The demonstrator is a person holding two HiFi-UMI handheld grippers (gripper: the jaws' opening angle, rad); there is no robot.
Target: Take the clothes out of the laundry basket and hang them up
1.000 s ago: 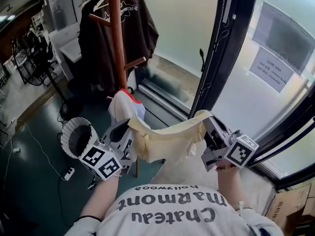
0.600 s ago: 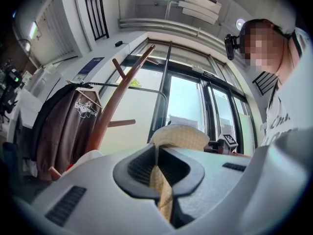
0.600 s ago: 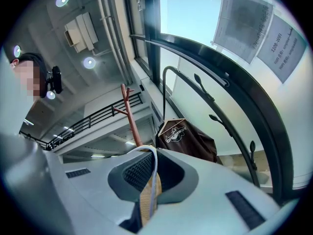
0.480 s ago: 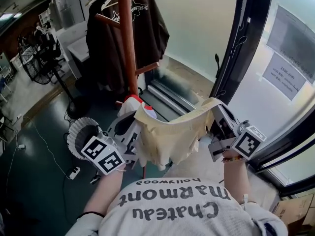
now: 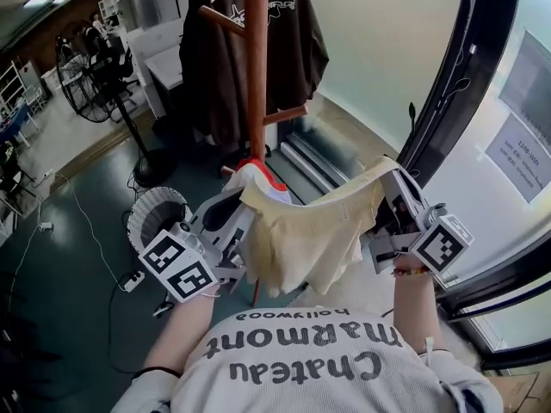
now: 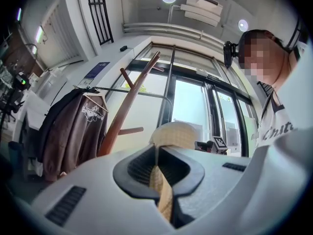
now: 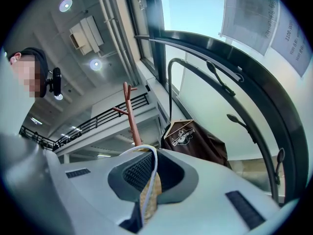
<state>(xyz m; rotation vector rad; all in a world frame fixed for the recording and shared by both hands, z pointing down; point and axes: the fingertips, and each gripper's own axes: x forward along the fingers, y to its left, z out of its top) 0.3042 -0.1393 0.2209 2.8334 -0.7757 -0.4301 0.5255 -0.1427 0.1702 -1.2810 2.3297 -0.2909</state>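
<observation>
Garment [image 5: 301, 235] is stretched between left hand-held gripper [image 5: 244, 206] and right hand-held gripper [image 5: 389, 183], both clamped on it. It has been lifted closer to the rack [image 5: 256, 67], now just in front; hanging judged next.

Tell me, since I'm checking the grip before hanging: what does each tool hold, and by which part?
Both hold the cream garment: the left tool clamps one end of its upper edge, the right tool the other.

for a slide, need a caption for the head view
Left gripper and right gripper hold a cream garment between them before a wooden coat stand
</observation>
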